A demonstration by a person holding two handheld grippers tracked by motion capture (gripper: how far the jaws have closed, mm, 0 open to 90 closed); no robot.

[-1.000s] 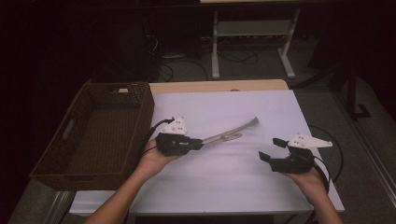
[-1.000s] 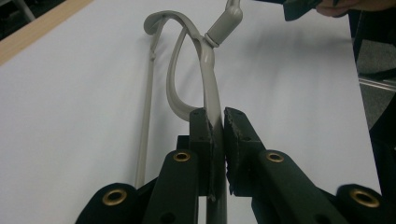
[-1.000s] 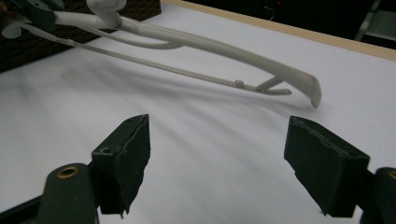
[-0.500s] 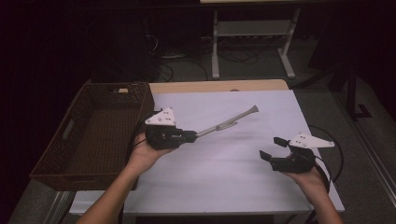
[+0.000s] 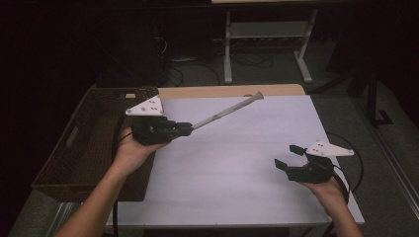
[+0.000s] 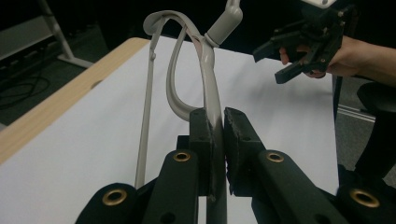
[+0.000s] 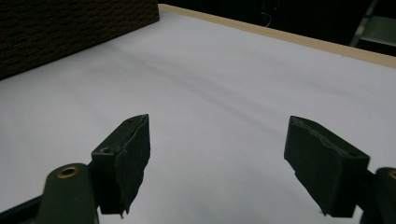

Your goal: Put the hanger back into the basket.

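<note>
My left fingers (image 6: 215, 140) are clamping the grey tongs (image 5: 225, 112), pointing toward two o'clock; my right fingers (image 7: 233, 158) are hanging wide, empty.

Bench (image 5: 296, 90): light wood top, edge strip visible at the far side. White sheet (image 5: 237, 163) covers nearly all of it, lying flat. Dark wicker basket (image 5: 74, 158) sits at the left edge, touching the sheet.
</note>
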